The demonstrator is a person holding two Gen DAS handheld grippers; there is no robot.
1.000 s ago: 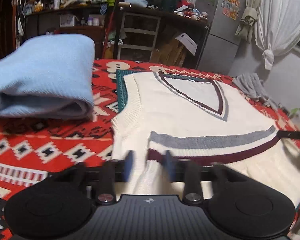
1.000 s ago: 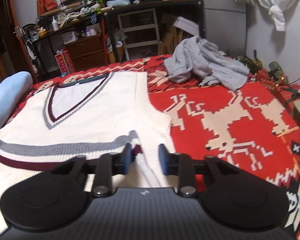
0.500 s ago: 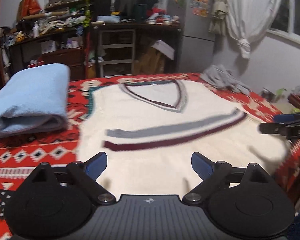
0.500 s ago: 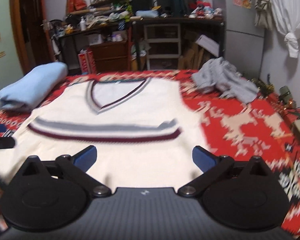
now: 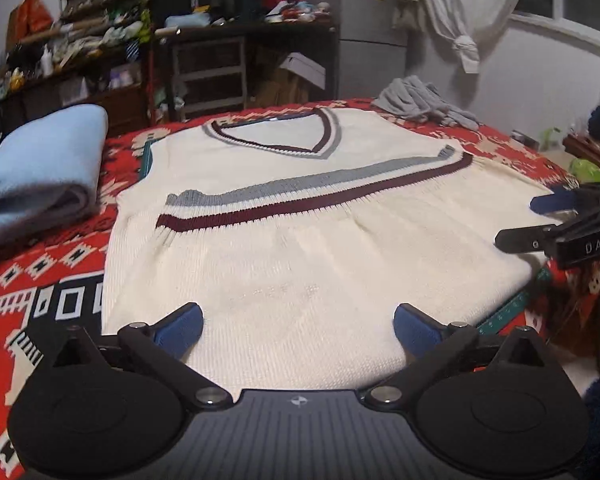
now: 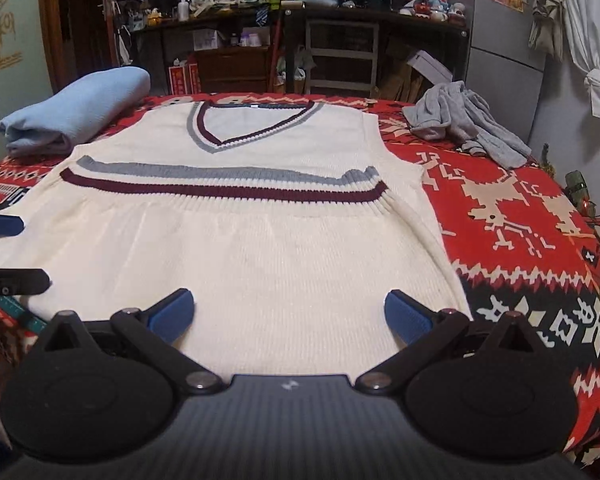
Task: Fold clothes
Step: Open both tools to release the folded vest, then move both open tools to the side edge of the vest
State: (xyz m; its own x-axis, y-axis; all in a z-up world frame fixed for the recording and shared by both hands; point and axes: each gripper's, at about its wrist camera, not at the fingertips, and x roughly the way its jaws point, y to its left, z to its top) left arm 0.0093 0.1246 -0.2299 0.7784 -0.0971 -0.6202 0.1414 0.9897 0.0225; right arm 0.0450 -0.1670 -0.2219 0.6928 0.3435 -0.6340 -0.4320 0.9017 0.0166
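A: What lies at nine o'clock?
B: A folded blue sweater, then the cream vest flat at centre on the red patterned blanket, its hem folded up.
A: The claws?
B: Left claw still spreading wider, right claw wide apart, both empty. Grey garment at two o'clock.

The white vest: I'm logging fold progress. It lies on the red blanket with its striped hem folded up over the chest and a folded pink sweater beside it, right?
Not quite: the folded sweater is light blue, not pink, as the right wrist view shows. The vest does lie hem-up on the red blanket.
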